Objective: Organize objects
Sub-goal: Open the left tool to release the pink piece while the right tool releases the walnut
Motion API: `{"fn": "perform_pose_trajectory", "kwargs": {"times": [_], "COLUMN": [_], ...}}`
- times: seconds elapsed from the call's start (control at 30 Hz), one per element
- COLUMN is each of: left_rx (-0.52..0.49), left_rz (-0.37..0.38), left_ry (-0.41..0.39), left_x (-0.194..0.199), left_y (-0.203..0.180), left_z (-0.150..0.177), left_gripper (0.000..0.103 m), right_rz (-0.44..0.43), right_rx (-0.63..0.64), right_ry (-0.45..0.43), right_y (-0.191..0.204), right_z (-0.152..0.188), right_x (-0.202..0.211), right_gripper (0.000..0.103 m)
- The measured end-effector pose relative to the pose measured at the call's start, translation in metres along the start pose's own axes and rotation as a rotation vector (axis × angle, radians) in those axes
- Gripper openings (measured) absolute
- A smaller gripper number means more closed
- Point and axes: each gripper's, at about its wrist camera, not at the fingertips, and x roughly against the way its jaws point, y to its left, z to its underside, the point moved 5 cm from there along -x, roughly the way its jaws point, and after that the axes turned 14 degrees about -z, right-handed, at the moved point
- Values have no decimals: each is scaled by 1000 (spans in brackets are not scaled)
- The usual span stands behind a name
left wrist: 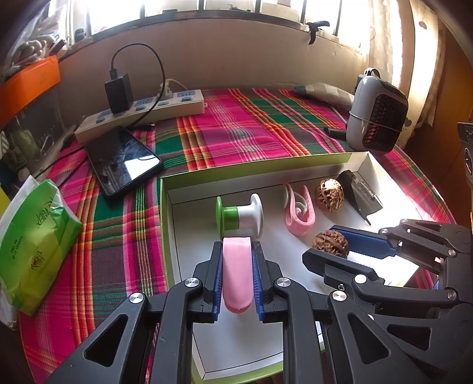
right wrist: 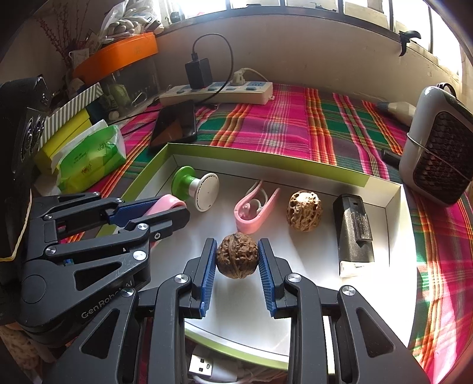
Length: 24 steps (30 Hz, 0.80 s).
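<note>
walnut (left wrist: 330,244) half hidden behind right hand-held gripper (left wrist: 348,251).

two walnuts (right wrist: 237,255) (right wrist: 304,210), two pink clips (right wrist: 254,211) (left wrist: 237,273)

Plaid cloth (left wrist: 242,124), pink, green and orange, covering the table. Beige wall (left wrist: 236,59) behind, beneath a barred window (right wrist: 295,4) with a dark sill (left wrist: 207,20); strong daylight. Curtain (left wrist: 396,44) at right.

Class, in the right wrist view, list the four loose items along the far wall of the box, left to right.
Green-and-white spool → pink clip → light walnut → black device.
</note>
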Motion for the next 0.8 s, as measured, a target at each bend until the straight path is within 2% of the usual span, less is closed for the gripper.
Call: {"fn": "perform_pose_trajectory", "kwargs": {"times": [0.8], "left_rx": [9], "left_rz": [2], "left_ry": [5], "left_x": [3], "left_y": [0], "left_z": [2], "left_gripper": [17], "right_rz": [-8], "right_rx": [-17], "right_ry": [16], "right_y": [-1], "right_z": [3], "right_x": [-5], "right_gripper": [30]}}
